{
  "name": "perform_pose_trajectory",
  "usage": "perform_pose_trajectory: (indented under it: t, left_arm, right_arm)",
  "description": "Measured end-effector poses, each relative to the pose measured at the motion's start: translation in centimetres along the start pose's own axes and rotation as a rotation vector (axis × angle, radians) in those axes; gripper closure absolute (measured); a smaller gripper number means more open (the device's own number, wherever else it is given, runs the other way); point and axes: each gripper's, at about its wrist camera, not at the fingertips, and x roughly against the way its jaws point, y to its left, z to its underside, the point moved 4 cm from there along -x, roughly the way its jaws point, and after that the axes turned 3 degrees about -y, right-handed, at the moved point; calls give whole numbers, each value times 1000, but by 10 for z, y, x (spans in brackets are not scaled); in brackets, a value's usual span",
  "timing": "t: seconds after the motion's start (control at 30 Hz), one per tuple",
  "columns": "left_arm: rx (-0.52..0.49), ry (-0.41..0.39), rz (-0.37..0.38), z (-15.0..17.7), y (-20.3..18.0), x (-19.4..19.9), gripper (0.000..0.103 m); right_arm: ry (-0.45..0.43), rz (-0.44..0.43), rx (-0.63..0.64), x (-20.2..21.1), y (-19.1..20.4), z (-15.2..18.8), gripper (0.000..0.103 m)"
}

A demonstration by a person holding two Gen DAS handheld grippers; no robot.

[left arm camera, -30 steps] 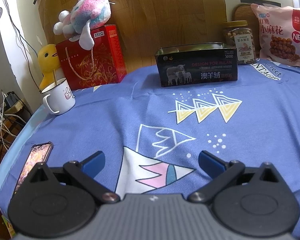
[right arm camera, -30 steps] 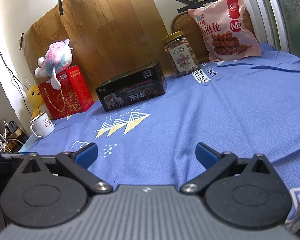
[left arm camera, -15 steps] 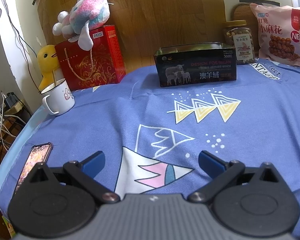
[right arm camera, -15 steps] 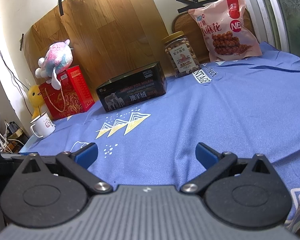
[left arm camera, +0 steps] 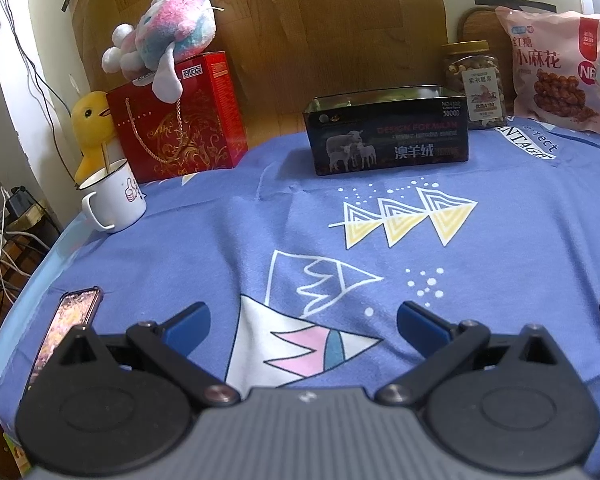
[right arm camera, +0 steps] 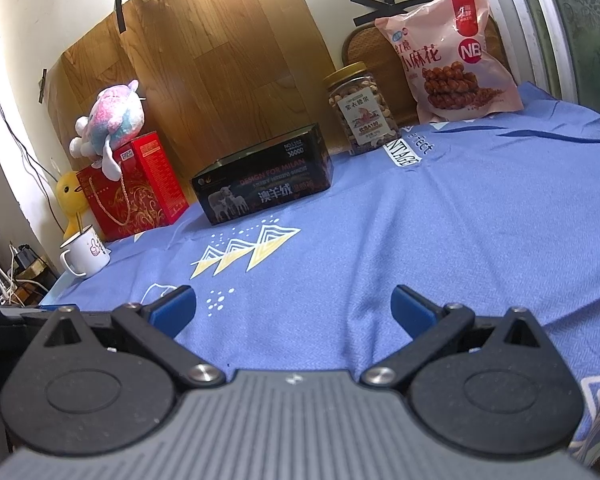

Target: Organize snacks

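Note:
A black open-topped tin box (left arm camera: 388, 130) (right arm camera: 264, 182) with sheep on its front stands at the back of the blue cloth. To its right are a clear nut jar (left arm camera: 475, 82) (right arm camera: 361, 108) with a gold lid and a pink snack bag (left arm camera: 556, 72) (right arm camera: 448, 60) leaning on the wall. My left gripper (left arm camera: 303, 323) hovers open and empty over the near cloth. My right gripper (right arm camera: 294, 306) is also open and empty, well short of the snacks.
A red gift box (left arm camera: 178, 120) (right arm camera: 134, 188) with a plush toy (left arm camera: 168, 44) on top, a yellow duck (left arm camera: 90, 128) and a white mug (left arm camera: 114, 198) (right arm camera: 85, 256) stand back left. A phone (left arm camera: 66, 326) lies near the left table edge. Cables hang at far left.
The left view shifted slightly, with the back objects sliding a little left and up. The right gripper barely moved. Both stay open.

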Motion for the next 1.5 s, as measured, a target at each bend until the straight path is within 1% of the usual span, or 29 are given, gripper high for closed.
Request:
perform_pose_trajectory:
  t: [0.63,1.5]
  left_arm:
    - [8,8,34,1,0,1,0]
    - [25,46,72,3,-1,-4,0]
  right_arm:
    - [-2,1,-2,0,1,1,0]
    - [1,1,-6,0,1,3,0]
